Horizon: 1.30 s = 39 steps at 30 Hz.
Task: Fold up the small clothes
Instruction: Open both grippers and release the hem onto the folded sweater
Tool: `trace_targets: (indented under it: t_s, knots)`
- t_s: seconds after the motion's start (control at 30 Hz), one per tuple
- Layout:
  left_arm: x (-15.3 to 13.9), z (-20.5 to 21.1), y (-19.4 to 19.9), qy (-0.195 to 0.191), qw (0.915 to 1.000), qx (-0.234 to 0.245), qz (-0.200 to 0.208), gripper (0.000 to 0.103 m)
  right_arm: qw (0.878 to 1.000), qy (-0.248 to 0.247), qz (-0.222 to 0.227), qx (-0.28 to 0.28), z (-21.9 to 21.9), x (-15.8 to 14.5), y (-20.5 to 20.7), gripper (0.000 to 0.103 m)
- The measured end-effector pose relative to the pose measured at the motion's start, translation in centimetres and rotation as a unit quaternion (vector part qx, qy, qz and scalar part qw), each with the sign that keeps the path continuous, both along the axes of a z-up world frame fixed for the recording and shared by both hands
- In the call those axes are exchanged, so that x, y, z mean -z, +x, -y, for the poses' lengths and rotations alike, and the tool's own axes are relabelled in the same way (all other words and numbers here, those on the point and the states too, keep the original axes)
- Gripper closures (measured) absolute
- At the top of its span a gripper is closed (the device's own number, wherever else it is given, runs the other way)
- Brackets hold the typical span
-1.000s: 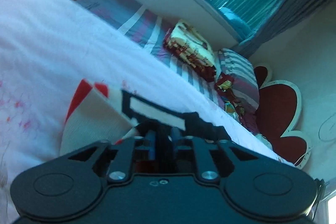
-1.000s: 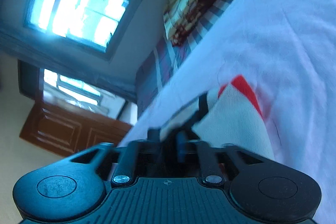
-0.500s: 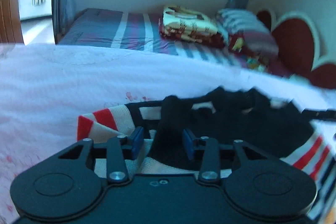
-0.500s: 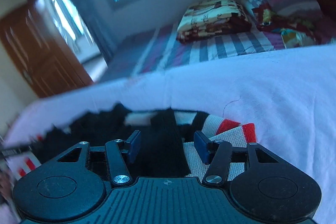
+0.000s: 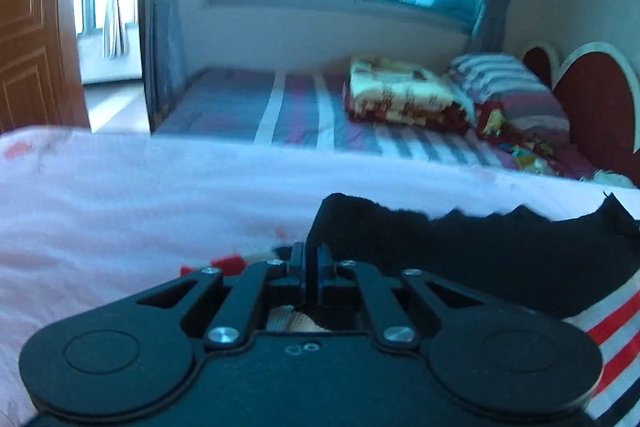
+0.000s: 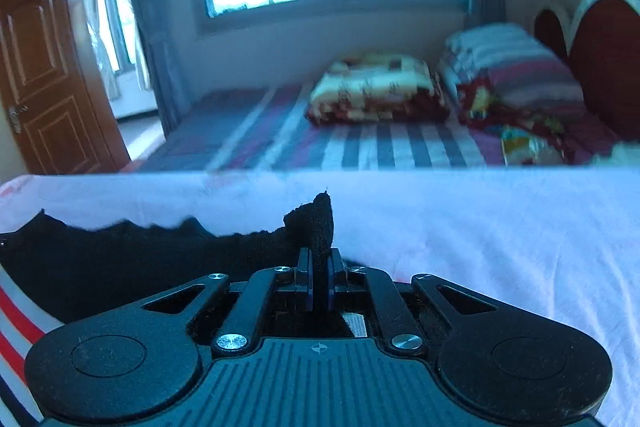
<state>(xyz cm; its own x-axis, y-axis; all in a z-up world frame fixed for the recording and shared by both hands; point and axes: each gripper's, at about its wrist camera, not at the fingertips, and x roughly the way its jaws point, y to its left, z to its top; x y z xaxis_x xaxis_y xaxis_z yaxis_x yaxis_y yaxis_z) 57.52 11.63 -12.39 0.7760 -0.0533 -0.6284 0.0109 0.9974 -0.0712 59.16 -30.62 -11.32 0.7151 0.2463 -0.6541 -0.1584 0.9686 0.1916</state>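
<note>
No containers in view. The small black knit garment with red-and-white striped trim (image 5: 460, 251) lies on the pale pink sheet-covered bed (image 5: 120, 211), stretched between my two tools. My left tool (image 5: 311, 259) has just been closing and is clamped on the garment's edge at 12 o'clock. My right tool (image 6: 318, 267) has just been closing too and pinches a raised black fold (image 6: 320, 223). A striped bed (image 6: 360, 143) sits beyond.

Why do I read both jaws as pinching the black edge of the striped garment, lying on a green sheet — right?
Not quite: the sheet is white to pale pink, not green, as the right wrist view shows. The rest holds: the left gripper and right gripper have just closed their jaws on the black edge of the striped garment.
</note>
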Motion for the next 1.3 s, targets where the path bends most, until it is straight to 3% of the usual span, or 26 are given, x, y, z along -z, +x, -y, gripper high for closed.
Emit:
trace_targets:
  t_s: [0.03, 0.17, 0.2, 0.23, 0.27, 0.3, 0.37, 0.4, 0.43, 0.47, 0.5, 0.57, 0.67, 0.73, 0.8, 0.9, 0.97, 1.0, 1.03, 1.1, 1.2, 1.23, 1.27, 1.3]
  knots:
    - [0.8, 0.1, 0.5, 0.005, 0.9998, -0.006, -0.02, 0.099, 1.0, 0.0, -0.005, -0.001, -0.1, 0.7, 0.1, 0.097]
    - [1.1, 1.1, 0.6, 0.038, 0.9991, -0.006, -0.014, 0.097, 1.0, -0.026, 0.016, -0.003, -0.7, 0.5, -0.7, 0.097]
    - [1.1, 1.2, 0.6, 0.043, 0.999, -0.006, -0.012, 0.094, 0.999, -0.027, 0.019, -0.004, -0.8, 0.4, -0.9, 0.091]
    - [1.0, 1.1, 0.5, 0.043, 0.999, -0.007, -0.011, 0.09, 0.999, -0.033, 0.022, 0.001, -0.9, 0.2, -1.0, 0.068]
    - [1.0, 0.8, 0.5, 0.038, 0.9991, -0.012, -0.011, 0.072, 0.999, -0.039, 0.037, 0.009, -0.7, -0.2, -1.6, 0.03]
    - [0.9, 0.4, 0.4, 0.029, 0.9993, -0.02, -0.012, 0.04, 0.997, -0.035, 0.064, 0.011, -0.5, -0.8, -2.3, 0.022]
    - [0.2, -0.4, -0.5, 0.009, 0.9994, -0.03, 0.012, 0.041, 0.996, -0.021, 0.081, -0.005, -0.6, -2.4, -3.1, 0.024]
    - [-0.4, -0.3, -1.1, 0.006, 0.9989, -0.036, 0.028, 0.041, 0.996, -0.016, 0.087, -0.02, -1.1, -3.0, -3.7, 0.031]
    - [-1.2, -0.1, -1.8, 0.006, 0.9983, -0.041, 0.042, 0.041, 0.995, -0.016, 0.086, -0.038, -1.8, -3.4, -4.1, 0.062]
    - [-2.0, 0.5, -2.5, 0.0, 0.9978, -0.035, 0.056, 0.041, 0.995, -0.021, 0.077, -0.062, -3.2, -3.8, -4.1, 0.085]
    - [-2.6, 1.3, -3.0, -0.011, 0.9976, -0.02, 0.066, 0.041, 0.994, -0.025, 0.07, -0.081, -4.6, -3.8, -4.1, 0.087]
    - [-2.9, 4.1, -3.4, -0.022, 0.9978, 0.025, 0.057, 0.041, 0.992, -0.024, 0.059, -0.107, -7.7, -3.2, -3.9, 0.087]
    - [-1.5, 9.2, -2.8, 0.013, 0.9951, 0.097, 0.012, 0.041, 0.991, -0.039, 0.026, -0.125, -11.2, -1.7, -3.4, 0.087]
    - [0.1, 10.7, -2.5, 0.031, 0.9925, 0.117, -0.013, 0.041, 0.989, -0.054, 0.026, -0.135, -11.6, -0.9, -3.5, 0.087]
    - [0.4, 9.6, -3.0, 0.03, 0.9924, 0.119, -0.008, 0.038, 0.988, -0.084, 0.029, -0.127, -9.9, -0.3, -3.8, 0.087]
    - [0.9, 5.1, -3.9, 0.076, 0.9951, 0.063, -0.008, 0.038, 0.992, -0.109, 0.028, -0.064, -4.3, -0.2, -4.3, 0.087]
    - [1.1, 1.6, -4.7, 0.049, 0.997, 0.06, -0.006, 0.038, 0.993, -0.102, 0.025, -0.052, -2.0, -0.1, -4.7, 0.087]
    - [1.0, 0.8, -4.9, 0.038, 0.9976, 0.057, -0.006, 0.037, 0.993, -0.102, 0.023, -0.054, -1.9, -0.2, -4.8, 0.087]
    - [1.0, 0.6, -4.8, 0.054, 0.9977, 0.039, -0.012, 0.036, 0.993, -0.103, 0.023, -0.051, -2.1, -0.4, -4.8, 0.087]
    - [0.7, 0.3, -4.5, 0.029, 0.9992, 0.019, -0.02, 0.039, 0.994, -0.097, 0.03, -0.04, -2.9, -1.2, -5.3, 0.086]
    - [-1.4, 2.5, -6.5, 0.036, 0.9986, 0.023, 0.029, 0.039, 0.995, -0.064, 0.045, -0.064, -4.8, -2.7, -7.8, 0.086]
    - [-2.0, 3.7, -7.4, 0.036, 0.9978, 0.031, 0.046, 0.039, 0.994, -0.058, 0.043, -0.08, -5.7, -3.0, -8.3, 0.079]
    - [-2.5, 5.0, -8.1, 0.028, 0.997, 0.043, 0.059, 0.039, 0.993, -0.053, 0.046, -0.094, -6.7, -3.1, -9.1, 0.059]
    - [-2.5, 6.5, -8.5, 0.017, 0.9956, 0.068, 0.063, 0.039, 0.992, -0.048, 0.051, -0.107, -7.7, -3.1, -9.7, 0.054]
